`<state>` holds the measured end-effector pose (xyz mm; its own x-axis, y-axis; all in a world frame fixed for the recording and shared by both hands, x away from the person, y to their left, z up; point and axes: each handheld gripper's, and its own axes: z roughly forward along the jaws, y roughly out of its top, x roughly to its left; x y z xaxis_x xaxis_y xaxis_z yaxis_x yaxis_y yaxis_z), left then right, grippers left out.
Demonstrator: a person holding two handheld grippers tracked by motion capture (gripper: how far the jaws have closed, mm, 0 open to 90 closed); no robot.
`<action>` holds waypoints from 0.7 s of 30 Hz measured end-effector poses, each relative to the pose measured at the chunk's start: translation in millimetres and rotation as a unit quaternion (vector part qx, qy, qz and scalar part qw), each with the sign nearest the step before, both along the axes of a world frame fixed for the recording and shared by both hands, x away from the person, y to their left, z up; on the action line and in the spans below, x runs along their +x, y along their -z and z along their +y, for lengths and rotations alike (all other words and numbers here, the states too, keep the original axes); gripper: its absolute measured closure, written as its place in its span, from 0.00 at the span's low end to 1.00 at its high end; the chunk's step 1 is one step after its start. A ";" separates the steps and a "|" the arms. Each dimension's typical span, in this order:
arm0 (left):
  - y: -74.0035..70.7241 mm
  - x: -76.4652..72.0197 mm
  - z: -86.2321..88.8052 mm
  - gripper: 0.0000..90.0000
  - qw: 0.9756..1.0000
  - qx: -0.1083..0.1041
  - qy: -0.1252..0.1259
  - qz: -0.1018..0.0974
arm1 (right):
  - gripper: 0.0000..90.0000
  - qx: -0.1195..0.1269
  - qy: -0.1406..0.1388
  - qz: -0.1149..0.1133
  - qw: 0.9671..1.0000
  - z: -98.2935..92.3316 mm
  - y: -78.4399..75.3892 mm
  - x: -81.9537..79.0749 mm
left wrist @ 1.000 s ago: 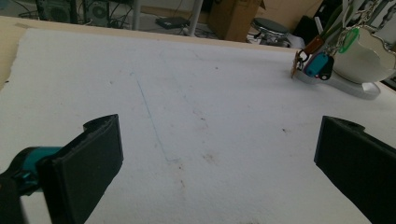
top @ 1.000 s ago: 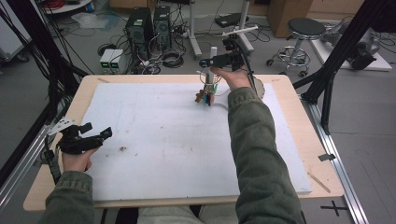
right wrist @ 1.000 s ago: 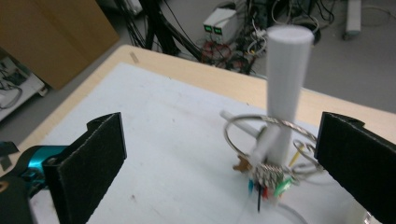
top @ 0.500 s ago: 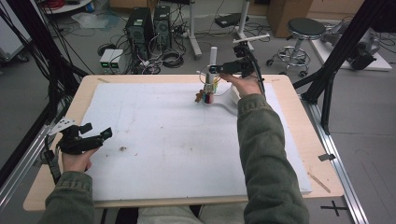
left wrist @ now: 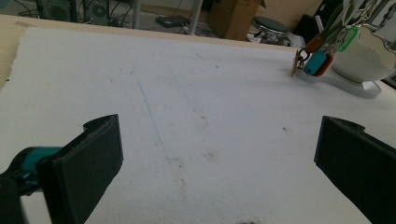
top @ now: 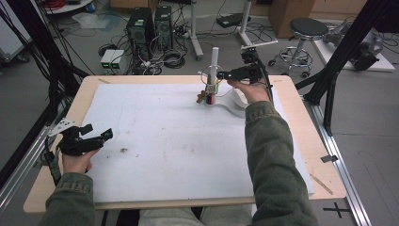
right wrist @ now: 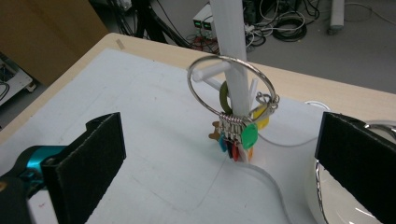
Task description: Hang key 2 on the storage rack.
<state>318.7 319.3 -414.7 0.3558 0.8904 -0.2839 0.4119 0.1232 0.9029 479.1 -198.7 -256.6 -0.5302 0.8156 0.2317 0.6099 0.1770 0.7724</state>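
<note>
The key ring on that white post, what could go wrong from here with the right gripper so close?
The metal ring hangs loosely on a peg of the slim white post, so a bump from the open right gripper might tip the stand or knock the ring off. The dangling tags could snag a jaw. The white bowl beside it could get nudged.

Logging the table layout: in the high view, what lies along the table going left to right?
Left gripper → bunch of coloured key tags on the white post stand → right gripper → white bowl.
</note>
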 end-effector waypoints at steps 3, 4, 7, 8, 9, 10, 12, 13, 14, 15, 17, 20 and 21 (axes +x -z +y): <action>0.2 0.3 -0.6 0.02 1.000 0.003 0.002 0.002 | 0.01 -0.006 0.008 -0.008 1.000 -2.2 4.4 -2.2; 0.2 0.4 -0.7 0.02 1.000 0.003 0.002 0.002 | 0.01 -0.003 0.008 -0.007 1.000 -3.1 6.1 -2.6; 0.3 0.3 -0.5 0.02 1.000 0.003 0.002 0.002 | 0.01 0.000 0.009 -0.006 1.000 -4.9 12.8 -4.7; 0.3 0.4 -0.3 0.02 1.000 0.003 0.002 0.002 | 0.01 -0.001 0.007 -0.004 1.000 -5.4 15.8 -5.6; 0.3 0.5 -0.1 0.02 1.000 0.004 0.002 0.003 | 0.01 -0.008 0.007 -0.001 1.000 -5.3 16.8 -6.1; 0.3 0.4 -0.1 0.02 1.000 0.004 0.001 0.002 | 0.01 -0.013 0.010 -0.007 1.000 -4.8 18.2 -7.5; 0.3 0.4 0.0 0.02 1.000 0.003 0.002 0.002 | 0.01 -0.006 0.007 -0.012 1.000 -5.5 20.8 -9.9; 0.3 0.3 0.0 0.02 1.000 0.002 0.001 0.002 | 0.01 -0.006 0.007 -0.011 1.000 -5.3 22.1 -11.4; 0.2 0.3 -0.1 0.02 1.000 0.002 0.002 0.002 | 0.01 -0.007 0.007 -0.013 1.000 -5.7 24.1 -12.2; 0.2 0.2 -0.1 0.02 1.000 0.002 0.002 0.001 | 0.01 -0.007 0.006 -0.013 1.000 -6.1 26.0 -12.7; 0.1 0.1 -0.3 0.02 1.000 0.002 0.002 0.002 | 0.01 -0.010 0.009 -0.011 1.000 -6.2 28.9 -13.7; 0.1 0.0 -0.1 0.02 1.000 0.002 0.002 0.002 | 0.01 -0.008 0.009 -0.013 1.000 -7.5 31.5 -15.6; 0.0 0.0 0.1 0.02 1.000 0.002 0.001 0.002 | 0.01 -0.007 0.010 -0.011 1.000 -8.2 32.6 -16.9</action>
<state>318.6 319.4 -414.7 0.3571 0.8904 -0.2821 0.4165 0.1185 0.9014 462.2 -206.9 -289.2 -0.5191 0.8288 0.2091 0.5961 0.1757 0.7834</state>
